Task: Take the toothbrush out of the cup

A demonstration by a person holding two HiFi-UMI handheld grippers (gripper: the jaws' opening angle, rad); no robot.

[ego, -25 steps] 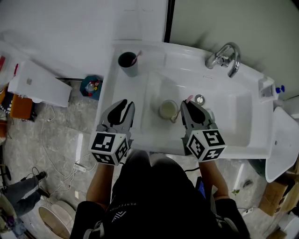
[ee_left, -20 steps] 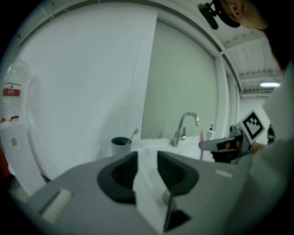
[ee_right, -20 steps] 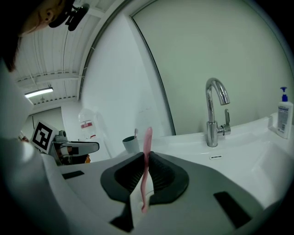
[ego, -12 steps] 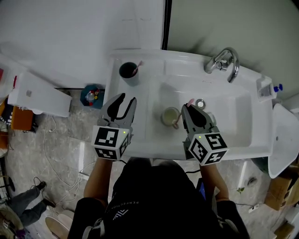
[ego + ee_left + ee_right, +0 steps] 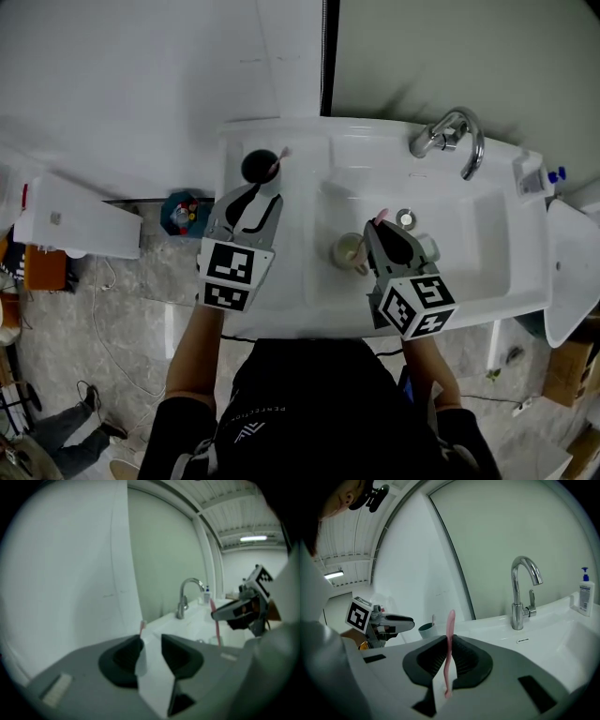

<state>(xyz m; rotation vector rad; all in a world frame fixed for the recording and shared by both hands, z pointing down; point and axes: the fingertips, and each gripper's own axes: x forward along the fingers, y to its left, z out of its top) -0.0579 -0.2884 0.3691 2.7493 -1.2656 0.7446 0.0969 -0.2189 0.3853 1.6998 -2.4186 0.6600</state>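
A dark cup (image 5: 257, 167) stands on the back left corner of the white sink counter with a pink toothbrush (image 5: 278, 157) leaning in it. My left gripper (image 5: 262, 195) hovers just in front of that cup, open, nothing between its fingers. In the left gripper view the brush's head (image 5: 142, 626) pokes up just beyond the left gripper (image 5: 149, 645). My right gripper (image 5: 384, 231) is over the basin, shut on a second pink toothbrush (image 5: 449, 641) that stands upright between its pads. The dark cup (image 5: 426, 630) and the left gripper (image 5: 385, 621) show in the right gripper view.
A pale cup (image 5: 350, 250) sits in the sink basin (image 5: 459, 258) beside the right gripper, near the drain (image 5: 404, 218). A chrome faucet (image 5: 452, 131) rises at the back, a soap bottle (image 5: 585, 592) stands at the far right. The wall is close behind the dark cup.
My left gripper has moved forward to the dark cup and its jaws have spread wider. The right gripper still holds its pink toothbrush over the basin.
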